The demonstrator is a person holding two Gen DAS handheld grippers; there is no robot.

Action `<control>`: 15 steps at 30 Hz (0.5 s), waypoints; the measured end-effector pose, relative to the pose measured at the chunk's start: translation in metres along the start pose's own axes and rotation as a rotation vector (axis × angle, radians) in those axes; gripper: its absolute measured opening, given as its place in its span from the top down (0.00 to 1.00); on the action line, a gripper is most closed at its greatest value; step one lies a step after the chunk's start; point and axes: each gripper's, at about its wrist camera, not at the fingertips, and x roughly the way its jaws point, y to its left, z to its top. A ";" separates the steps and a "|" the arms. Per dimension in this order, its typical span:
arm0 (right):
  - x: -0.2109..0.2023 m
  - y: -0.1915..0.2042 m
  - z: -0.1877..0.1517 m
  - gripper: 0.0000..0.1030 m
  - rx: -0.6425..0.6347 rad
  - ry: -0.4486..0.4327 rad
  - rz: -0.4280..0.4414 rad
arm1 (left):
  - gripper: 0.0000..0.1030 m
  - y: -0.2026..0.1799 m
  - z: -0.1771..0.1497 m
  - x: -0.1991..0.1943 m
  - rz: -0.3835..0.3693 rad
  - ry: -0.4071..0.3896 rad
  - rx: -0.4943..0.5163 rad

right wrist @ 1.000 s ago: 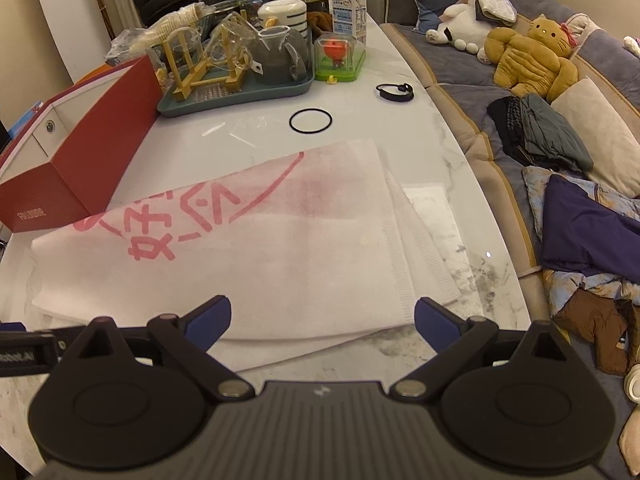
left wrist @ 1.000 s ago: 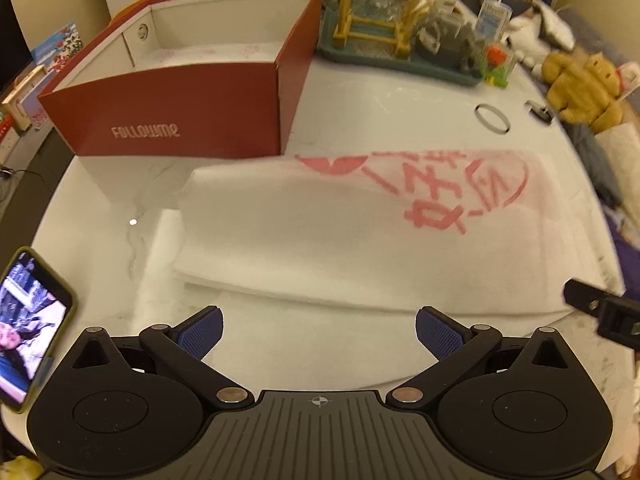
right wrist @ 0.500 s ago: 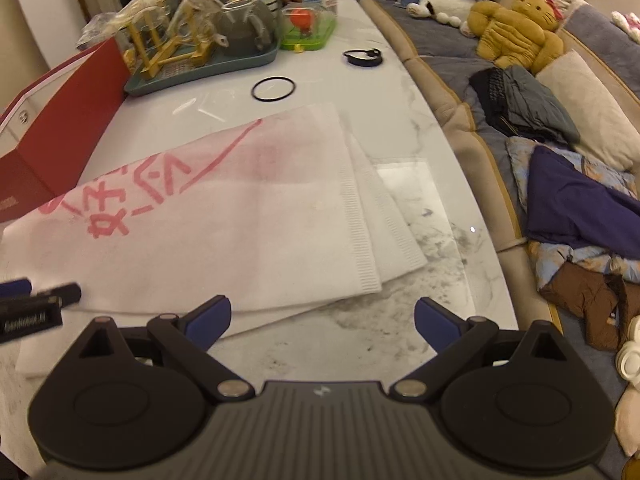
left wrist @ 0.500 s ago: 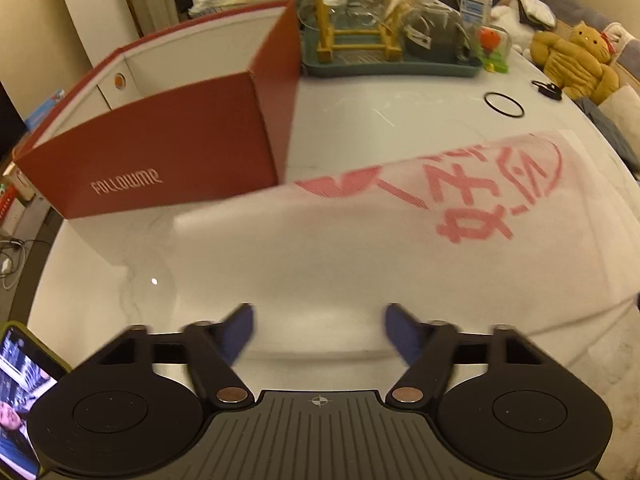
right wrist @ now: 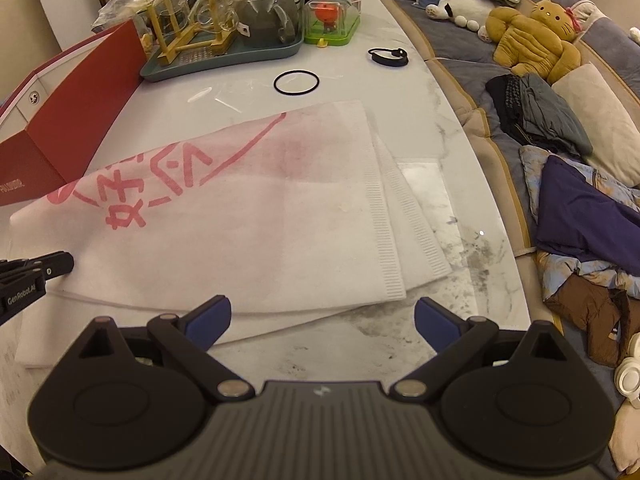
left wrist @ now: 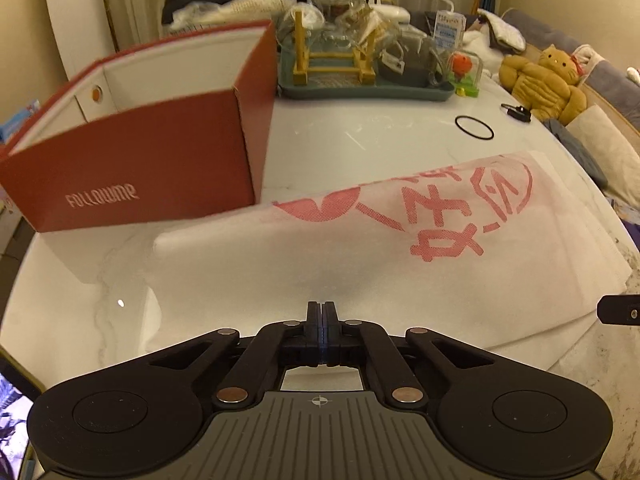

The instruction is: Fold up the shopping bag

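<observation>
The white shopping bag (left wrist: pixel 360 260) with red printed characters lies flat and partly folded on the marble table (left wrist: pixel 360 140). My left gripper (left wrist: pixel 322 310) is shut, its two fingers pressed together on the bag's near left edge. The pinch itself is hidden by the fingers. In the right wrist view the bag (right wrist: pixel 260 220) spreads across the middle, and the left gripper (right wrist: pixel 60 265) comes in from the left, its tip on the fabric. My right gripper (right wrist: pixel 322 320) stands open just above the bag's near right edge, nothing between its blue pads (right wrist: pixel 212 316).
A red open box (left wrist: pixel 140 160) stands just behind the bag's left end. Farther back is a green tray (left wrist: pixel 360 92) of glassware. A black ring (right wrist: pixel 276 82) lies beyond the bag. The table's right edge borders a sofa with a plush cat (right wrist: pixel 532 36) and clothes.
My left gripper has gone from wide open to fully shut while dropping to the bag's near edge. The right gripper stayed open and tipped slightly toward the bag's right end.
</observation>
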 end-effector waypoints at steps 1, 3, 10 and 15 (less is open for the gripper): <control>0.000 0.000 0.000 0.02 0.000 0.001 0.002 | 1.00 0.000 -0.002 -0.007 0.000 -0.030 0.011; 0.001 -0.001 -0.001 0.02 0.008 0.006 0.013 | 1.00 0.001 -0.005 -0.022 -0.011 -0.067 0.032; 0.003 -0.001 -0.005 0.02 0.026 0.017 0.076 | 0.99 0.006 -0.020 -0.037 0.011 0.016 0.058; 0.005 0.005 -0.005 0.02 0.010 0.025 0.084 | 0.99 0.009 -0.030 -0.022 0.083 0.090 0.055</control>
